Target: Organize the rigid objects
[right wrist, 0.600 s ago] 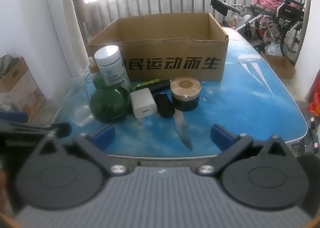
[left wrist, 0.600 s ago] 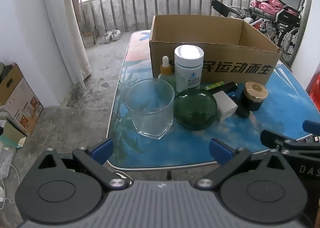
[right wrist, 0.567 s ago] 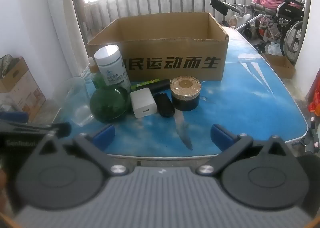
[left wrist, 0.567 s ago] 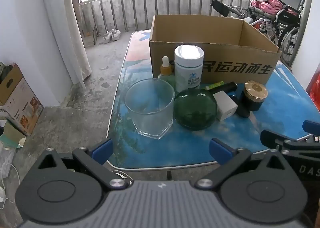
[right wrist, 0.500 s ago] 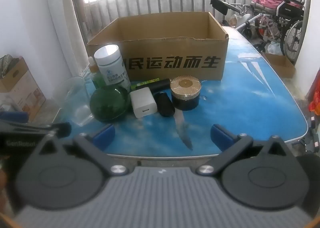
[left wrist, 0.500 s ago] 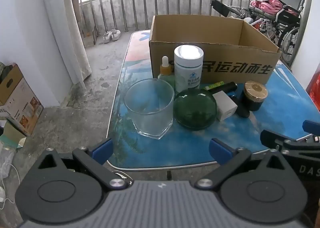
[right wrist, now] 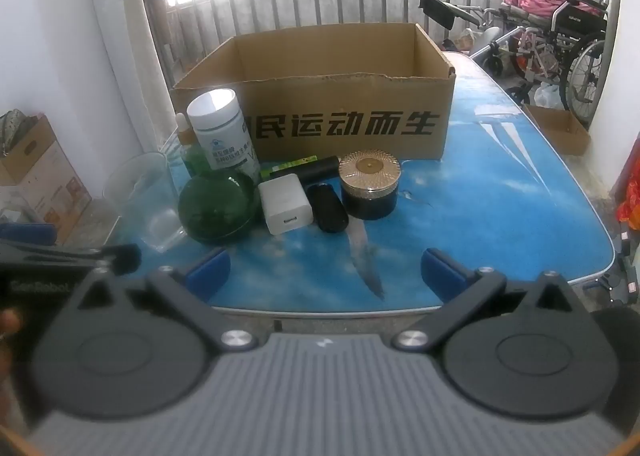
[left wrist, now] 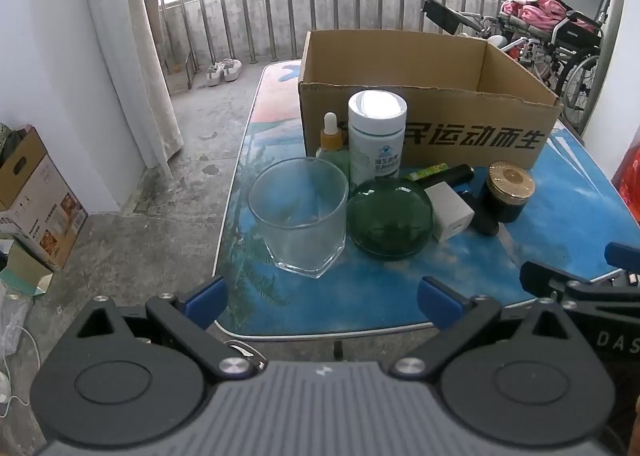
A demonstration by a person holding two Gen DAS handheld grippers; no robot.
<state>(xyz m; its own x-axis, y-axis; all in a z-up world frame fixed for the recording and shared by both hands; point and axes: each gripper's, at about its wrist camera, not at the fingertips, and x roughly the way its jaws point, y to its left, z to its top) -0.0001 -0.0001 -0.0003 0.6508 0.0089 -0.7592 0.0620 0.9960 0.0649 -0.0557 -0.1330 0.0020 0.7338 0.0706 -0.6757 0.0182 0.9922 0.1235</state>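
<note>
Left gripper (left wrist: 322,296) is held with jaws spread wide, nothing between them, above the table's (left wrist: 384,296) near edge. The clear glass (left wrist: 298,216) stands just beyond it at 12 o'clock; the green glass dome (left wrist: 390,218) at 1 o'clock, touching the white charger cube (left wrist: 450,210).

Right gripper (right wrist: 326,270) is likewise spread and empty. The black oval case (right wrist: 328,206) and gold-lidded jar (right wrist: 370,182) lie at 12 o'clock, the white bottle (right wrist: 222,132) at 11 o'clock.

Against the earlier frames, no shift of objects or grippers is noted.

The cardboard box (right wrist: 332,116) stands open behind the cluster. Bare blue tabletop is seen at 2 o'clock from the right gripper.
</note>
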